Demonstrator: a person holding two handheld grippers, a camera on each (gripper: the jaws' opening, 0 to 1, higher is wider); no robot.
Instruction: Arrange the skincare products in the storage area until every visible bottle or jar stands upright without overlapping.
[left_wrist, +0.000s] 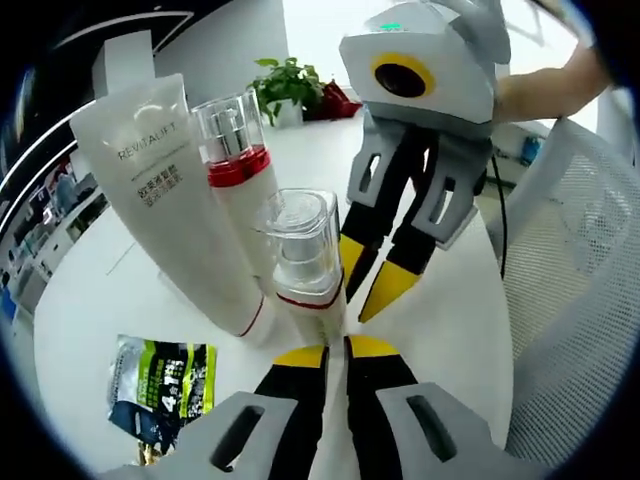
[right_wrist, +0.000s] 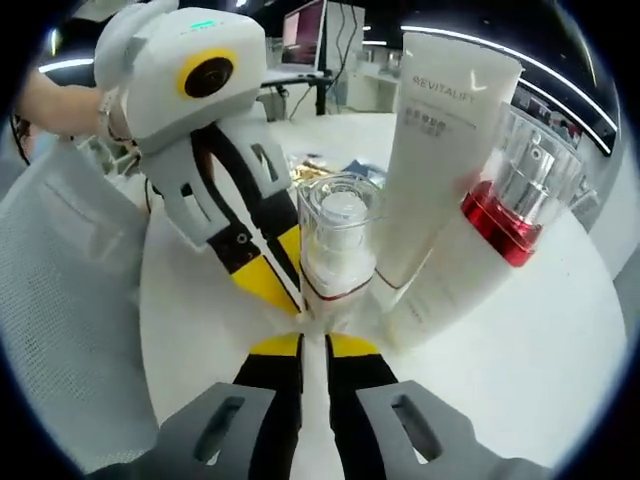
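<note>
**Three products bunched, pump bottle pinched from both sides**

Your left gripper (left_wrist: 335, 350) and right gripper (right_wrist: 313, 348) both close narrowly on the clear-capped pump bottle (left_wrist: 303, 255). The Revitalift tube (left_wrist: 165, 190) and red-collared bottle (left_wrist: 238, 170) lean touching it, so separating remains. White round table (left_wrist: 100, 300), sachet (left_wrist: 160, 390), potted plant (left_wrist: 285, 88), office beyond.

Left gripper (left_wrist: 336, 352) closed on clear-capped pump bottle (left_wrist: 305, 262), white tube (left_wrist: 160, 190) and red-collared bottle (left_wrist: 240, 170) beside, right gripper (left_wrist: 372, 280) opposite.
</note>
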